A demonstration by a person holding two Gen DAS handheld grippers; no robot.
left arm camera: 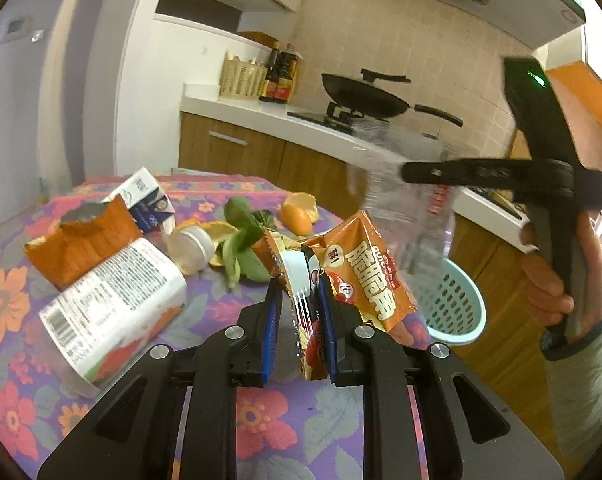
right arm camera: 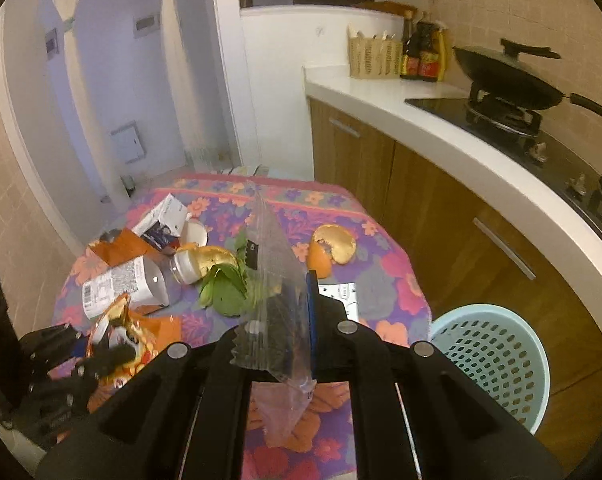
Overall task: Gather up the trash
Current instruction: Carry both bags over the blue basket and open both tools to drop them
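My left gripper (left arm camera: 299, 298) is shut on an orange snack wrapper (left arm camera: 361, 268) and holds it above the flowered table (left arm camera: 261, 412); the wrapper also shows in the right wrist view (right arm camera: 121, 336). My right gripper (right arm camera: 279, 304) is shut on a clear plastic bag (right arm camera: 271, 264), held up over the table's right side. In the left wrist view the right gripper (left arm camera: 421, 172) and its blurred clear bag (left arm camera: 405, 208) hang above the light blue trash basket (left arm camera: 457, 300). The basket (right arm camera: 497, 356) stands on the floor right of the table.
On the table lie a plastic bottle (left arm camera: 113, 304), a torn orange packet (left arm camera: 85, 240), a small carton (left arm camera: 147, 200), a white cup (left arm camera: 191, 248), green leaves (left arm camera: 241, 248), orange peels (left arm camera: 299, 210) and a white card (right arm camera: 343, 292). A counter with a wok (left arm camera: 365, 96) stands behind.
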